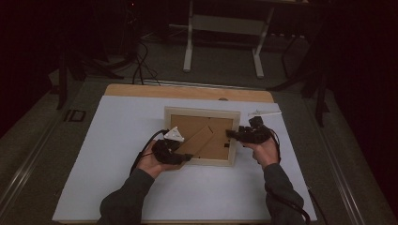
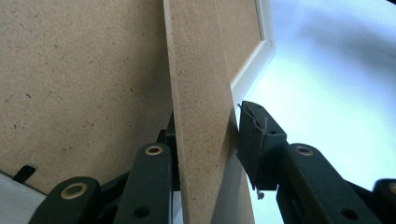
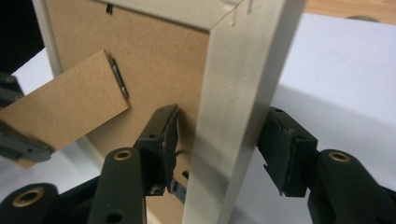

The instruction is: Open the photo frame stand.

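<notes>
A pale wooden picture frame [image 1: 202, 111] lies face down on the white mat, its brown backing board [image 3: 154, 60] facing up. The brown cardboard stand flap [image 1: 199, 140] is lifted off the backing. My left gripper [image 1: 187, 157] is at the frame's lower left, and in the left gripper view [image 2: 210, 133] its jaws are shut on the flap's [image 2: 196, 93] lower end. My right gripper [image 1: 231, 136] sits at the frame's right side. In the right gripper view [image 3: 223, 140] its jaws straddle the frame's right rail [image 3: 233, 107] with a gap at each pad, so it is open.
A white mat [image 1: 117, 178] covers the wooden table [image 1: 187, 91]. A small white strip [image 1: 265, 112] lies just beyond the frame's far right corner. A white-legged stand [image 1: 223, 28] and cables [image 1: 141, 65] are on the dark floor behind the table.
</notes>
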{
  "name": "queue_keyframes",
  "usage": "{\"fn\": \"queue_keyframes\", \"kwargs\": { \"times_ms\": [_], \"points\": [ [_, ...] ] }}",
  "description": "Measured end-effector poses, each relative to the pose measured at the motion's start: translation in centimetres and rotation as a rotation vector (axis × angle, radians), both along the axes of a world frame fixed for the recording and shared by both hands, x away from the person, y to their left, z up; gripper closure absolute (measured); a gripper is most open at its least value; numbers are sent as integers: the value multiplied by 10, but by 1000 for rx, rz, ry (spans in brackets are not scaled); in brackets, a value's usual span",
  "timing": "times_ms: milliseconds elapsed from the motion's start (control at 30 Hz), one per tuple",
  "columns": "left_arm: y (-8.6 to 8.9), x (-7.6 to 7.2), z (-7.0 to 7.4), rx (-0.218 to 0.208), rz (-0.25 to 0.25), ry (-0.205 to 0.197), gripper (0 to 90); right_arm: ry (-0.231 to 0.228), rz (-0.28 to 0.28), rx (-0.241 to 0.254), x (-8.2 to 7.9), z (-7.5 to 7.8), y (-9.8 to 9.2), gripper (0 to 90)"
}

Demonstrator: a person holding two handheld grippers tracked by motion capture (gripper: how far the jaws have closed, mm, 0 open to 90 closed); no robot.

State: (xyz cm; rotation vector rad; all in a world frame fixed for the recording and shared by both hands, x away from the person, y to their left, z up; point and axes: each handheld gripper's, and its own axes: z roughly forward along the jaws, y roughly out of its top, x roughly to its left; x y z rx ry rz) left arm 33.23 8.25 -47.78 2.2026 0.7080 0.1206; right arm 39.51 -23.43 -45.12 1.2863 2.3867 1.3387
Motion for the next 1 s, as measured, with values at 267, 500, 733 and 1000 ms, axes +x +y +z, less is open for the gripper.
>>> {"fn": "queue_keyframes", "kwargs": {
  "times_ms": [267, 500, 733, 1000],
  "points": [
    [2, 2, 1, 0, 15, 4, 669, -28, -3, 10, -2, 2, -2, 559],
    [2, 6, 2, 6, 45, 1, 666, -70, -13, -15, -5, 7, -2, 608],
    [5, 6, 8, -37, 42, -4, 586, -96, -34, -15, -6, 6, -2, 608],
    [9, 9, 16, -95, 13, 32, 650, -116, -33, -22, -9, 7, 0, 608]
  ]
}}
